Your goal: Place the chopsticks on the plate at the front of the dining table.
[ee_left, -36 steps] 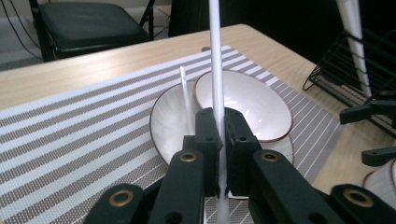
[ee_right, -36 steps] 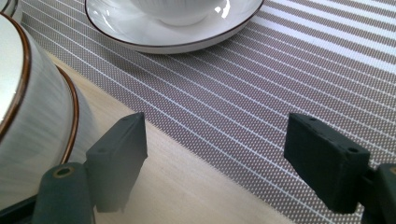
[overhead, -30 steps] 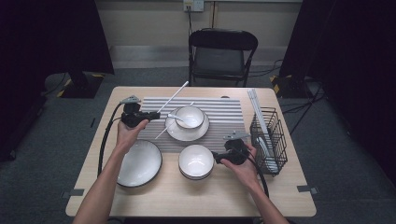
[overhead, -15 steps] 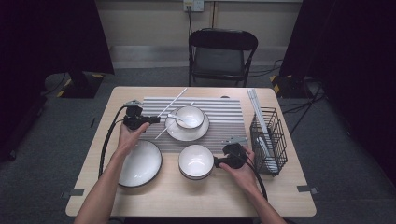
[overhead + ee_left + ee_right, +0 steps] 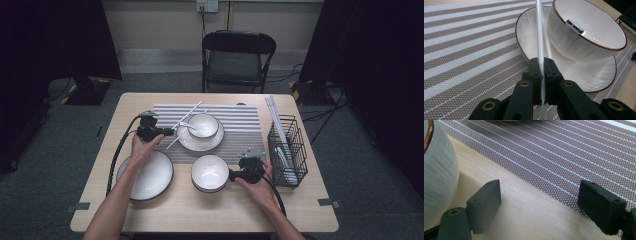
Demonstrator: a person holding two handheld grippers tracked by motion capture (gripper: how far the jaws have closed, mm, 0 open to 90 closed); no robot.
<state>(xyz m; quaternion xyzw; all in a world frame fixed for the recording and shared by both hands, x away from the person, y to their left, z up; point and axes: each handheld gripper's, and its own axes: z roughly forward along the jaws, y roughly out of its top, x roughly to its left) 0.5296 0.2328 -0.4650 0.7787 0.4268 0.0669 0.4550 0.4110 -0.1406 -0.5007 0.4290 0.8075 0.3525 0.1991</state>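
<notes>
The light wooden table [image 5: 300,210] takes the centre of the high view; a grey striped placemat [image 5: 240,122] lies across its upper middle; a black wire basket [image 5: 287,150] stands at the right edge; a large white plate with a dark rim [image 5: 150,177] sits lower left; a white bowl with a brown rim [image 5: 210,172] sits lower centre; a second white bowl on a white saucer [image 5: 202,132] sits on the mat.

The left gripper [image 5: 541,68] is closed tight on a pair of white chopsticks [image 5: 539,30]; their long axis runs straight out from the jaws toward the top of the left gripper view, their lower ends over the saucer's left rim, just beside the bowl wall; whether they touch the rim cannot be told.

The right gripper [image 5: 539,202] stands wide open and empty, low over bare wood at the mat's edge, the lower bowl just beside its left jaw.

Judgement: the left hand alone commands the chopsticks; the right is well apart.
</notes>
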